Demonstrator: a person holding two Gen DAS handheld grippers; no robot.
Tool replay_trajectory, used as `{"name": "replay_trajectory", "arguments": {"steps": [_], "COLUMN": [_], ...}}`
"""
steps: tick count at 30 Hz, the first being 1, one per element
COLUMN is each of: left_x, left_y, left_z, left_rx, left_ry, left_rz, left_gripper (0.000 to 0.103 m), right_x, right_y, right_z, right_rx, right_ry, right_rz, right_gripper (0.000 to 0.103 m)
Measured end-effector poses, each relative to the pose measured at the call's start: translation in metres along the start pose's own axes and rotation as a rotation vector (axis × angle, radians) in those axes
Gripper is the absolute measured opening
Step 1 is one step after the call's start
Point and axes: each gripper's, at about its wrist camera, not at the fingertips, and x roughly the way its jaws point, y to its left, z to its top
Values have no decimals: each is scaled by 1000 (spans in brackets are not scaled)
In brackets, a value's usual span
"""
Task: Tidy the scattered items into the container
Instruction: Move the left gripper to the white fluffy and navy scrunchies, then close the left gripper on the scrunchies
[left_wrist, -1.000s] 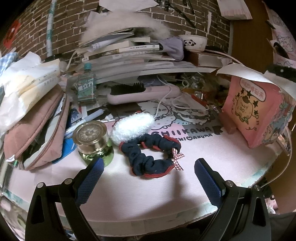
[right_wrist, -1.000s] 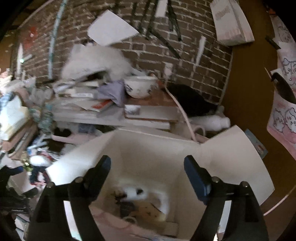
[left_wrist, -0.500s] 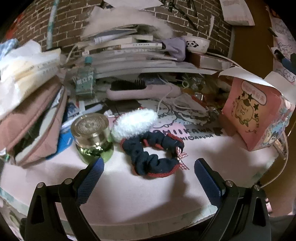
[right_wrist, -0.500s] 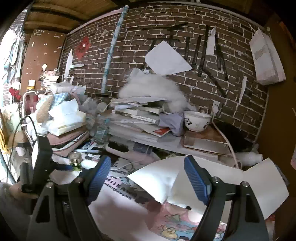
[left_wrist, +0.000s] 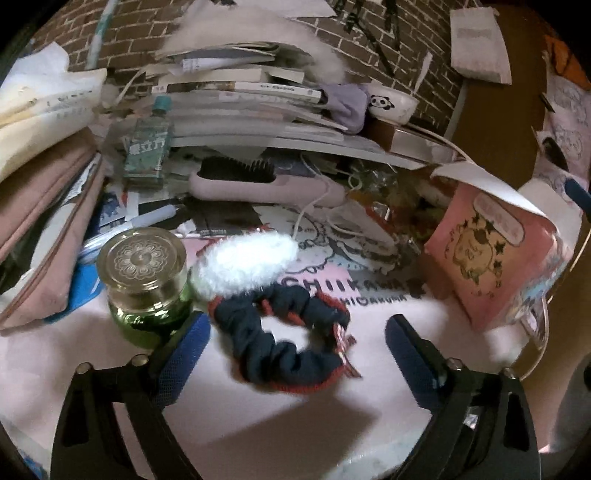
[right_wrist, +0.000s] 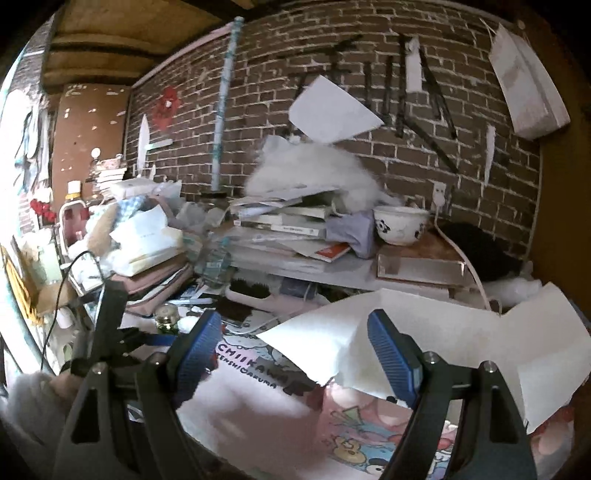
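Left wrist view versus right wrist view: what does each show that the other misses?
Only the left wrist view shows the navy scrunchie between the open left claw, and the pink box's cartoon side. Only the right wrist view shows the box's white flaps spread open from above and the open, empty right claw. Both show the gold-lidded jar, hairbrush and panda bowl.

The left wrist view looks steeply down from close above the pink desk mat (left_wrist: 258, 424), facing the brick wall (left_wrist: 369, 40). The right wrist view sits farther back and looks more level at that wall (right_wrist: 369, 92). Both share the book stack (left_wrist: 240, 88) (right_wrist: 280, 221) (and the panda bowl (left_wrist: 391, 105) (right_wrist: 400, 225)).
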Motion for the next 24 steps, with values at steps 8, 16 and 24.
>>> {"name": "replay_trajectory", "arguments": {"steps": [8,16,24], "left_x": [15,25,28], "left_y": [12,13,10], "left_z": [17,26,24], "left_rx": [-73,-84,-58], "left_ry": [8,47,68], "left_rz": [12,36,4], "left_gripper": [90,67,26], "right_x": [3,12,15], "right_y": [-7,-13,-17], "right_z": [-4,-5,-6], "right_rx": [0,12,36], "right_ry": [1,13,21], "right_rz": [19,33,39], "right_gripper": [79,79,79]}}
